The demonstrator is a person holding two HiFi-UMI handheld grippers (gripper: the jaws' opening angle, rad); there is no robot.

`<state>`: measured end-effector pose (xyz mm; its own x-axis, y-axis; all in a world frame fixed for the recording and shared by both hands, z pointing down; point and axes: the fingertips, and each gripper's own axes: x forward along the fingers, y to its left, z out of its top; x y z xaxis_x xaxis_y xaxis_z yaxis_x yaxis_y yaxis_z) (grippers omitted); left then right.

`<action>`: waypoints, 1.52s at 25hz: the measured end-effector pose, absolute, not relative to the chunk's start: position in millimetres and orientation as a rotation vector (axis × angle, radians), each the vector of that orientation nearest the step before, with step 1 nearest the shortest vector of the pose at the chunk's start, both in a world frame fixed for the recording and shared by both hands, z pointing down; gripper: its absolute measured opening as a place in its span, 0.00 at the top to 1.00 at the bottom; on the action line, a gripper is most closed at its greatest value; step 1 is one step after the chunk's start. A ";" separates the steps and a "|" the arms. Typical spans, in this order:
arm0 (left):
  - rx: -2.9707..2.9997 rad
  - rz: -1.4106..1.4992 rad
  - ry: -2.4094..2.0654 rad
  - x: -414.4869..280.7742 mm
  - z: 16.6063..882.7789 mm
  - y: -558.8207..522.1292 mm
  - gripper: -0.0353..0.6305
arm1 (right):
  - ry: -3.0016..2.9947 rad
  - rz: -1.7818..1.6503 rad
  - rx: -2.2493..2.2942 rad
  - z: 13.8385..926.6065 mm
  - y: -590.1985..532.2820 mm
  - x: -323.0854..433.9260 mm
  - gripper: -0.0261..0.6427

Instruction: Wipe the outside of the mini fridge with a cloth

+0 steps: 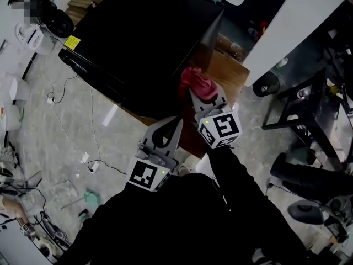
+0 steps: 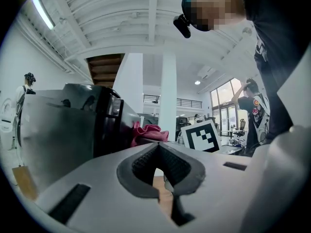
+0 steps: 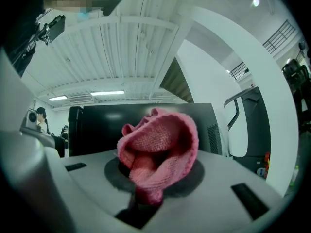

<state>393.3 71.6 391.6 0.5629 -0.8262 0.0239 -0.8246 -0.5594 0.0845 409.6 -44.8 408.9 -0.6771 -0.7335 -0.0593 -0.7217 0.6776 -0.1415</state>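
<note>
Right gripper (image 1: 203, 97) is clamped on pink cloth (image 1: 197, 83), held at the side of black fridge (image 1: 138, 37); contact unclear. Left gripper (image 1: 175, 121) has jaws together, empty, just beside the right one.

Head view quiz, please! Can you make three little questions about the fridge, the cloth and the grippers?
1. True or false: the left gripper is shut with nothing in it.
2. What colour is the mini fridge? A white, B black, C green.
3. Fill in: the pink cloth is pinched by the ___ gripper.

Key: 1 true; 2 B; 3 right gripper.
</note>
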 end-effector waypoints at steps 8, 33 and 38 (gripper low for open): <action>2.697 -0.064 -1.411 427.7 395.2 40.1 0.94 | 2.759 -0.106 -1.327 420.0 -106.4 440.4 0.84; 2.697 -0.030 -1.357 458.9 406.2 16.8 0.94 | 2.662 -0.117 -1.503 420.1 -154.4 517.6 0.84; 2.722 -0.021 -1.289 448.6 423.3 43.2 0.94 | 2.680 -0.128 -1.500 433.4 -90.3 516.9 0.84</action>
<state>448.6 43.2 423.3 0.6354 -0.7710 0.0430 -0.7692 -0.6271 0.1227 516.9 -90.3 433.4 -0.5221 -0.8527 -0.0183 -0.8470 0.5209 -0.1056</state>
